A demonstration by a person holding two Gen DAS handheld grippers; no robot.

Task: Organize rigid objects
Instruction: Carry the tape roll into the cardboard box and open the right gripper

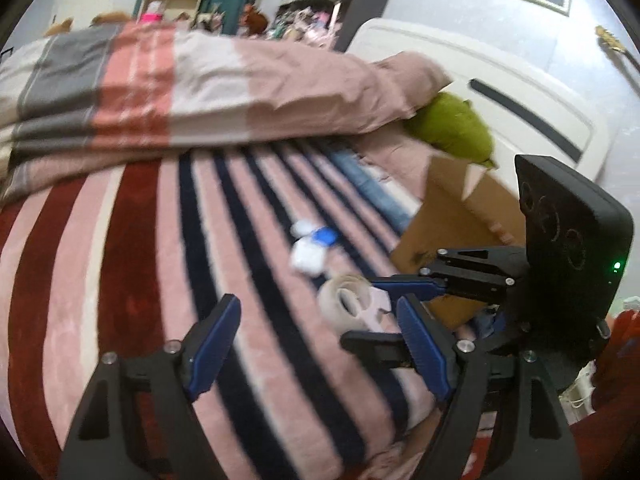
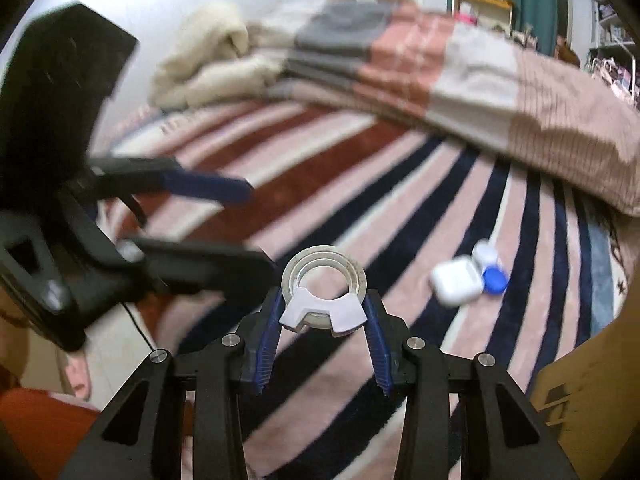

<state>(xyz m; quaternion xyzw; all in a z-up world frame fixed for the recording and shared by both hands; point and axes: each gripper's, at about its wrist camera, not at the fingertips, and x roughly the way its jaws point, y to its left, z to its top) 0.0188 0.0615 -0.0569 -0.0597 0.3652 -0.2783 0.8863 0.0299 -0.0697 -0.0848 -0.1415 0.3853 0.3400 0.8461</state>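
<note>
Above the striped blanket (image 2: 360, 168), the right gripper (image 2: 324, 312) is clamped on a tape roll (image 2: 324, 276), gripping its white dispenser piece between blue pads. The left gripper (image 1: 316, 344) stands wide apart and empty, the roll just beyond its right finger. A white case (image 2: 456, 280) lies nearby.

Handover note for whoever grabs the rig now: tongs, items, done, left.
Right tongs: shut on the tape roll, gripping its white dispenser clip, lifted off the striped blanket.
Left tongs: open, empty.
On the blanket: white earbud case and a small white-and-blue case, touching each other.
Cardboard box sits at the right edge of the bed; its contents can't be seen.
Done: tape roll picked up.
Left: place the roll, probably in the box, then collect the two cases.
</note>
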